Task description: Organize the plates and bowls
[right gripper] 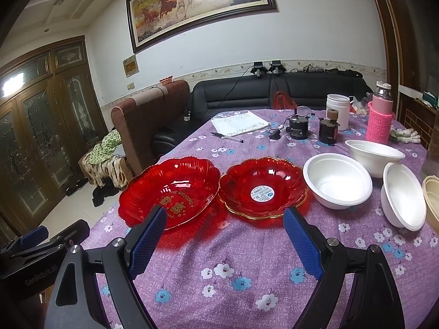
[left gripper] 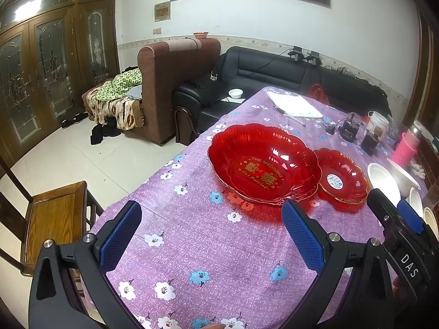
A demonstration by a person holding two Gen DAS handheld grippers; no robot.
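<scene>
Two red scalloped plastic plates rest side by side on the purple flowered tablecloth. The large plate with gold lettering is on the left. The smaller red plate with a round sticker sits to its right. Three white bowls stand further right, one of them tilted. My left gripper is open over bare cloth, short of the large plate. My right gripper is open too, its fingers just in front of both red plates, touching neither.
At the table's far end lie a notebook, a pen, two dark jars, a white tub and a pink-sleeved bottle. A cream basket sits at the right edge. A wooden chair stands left of the table.
</scene>
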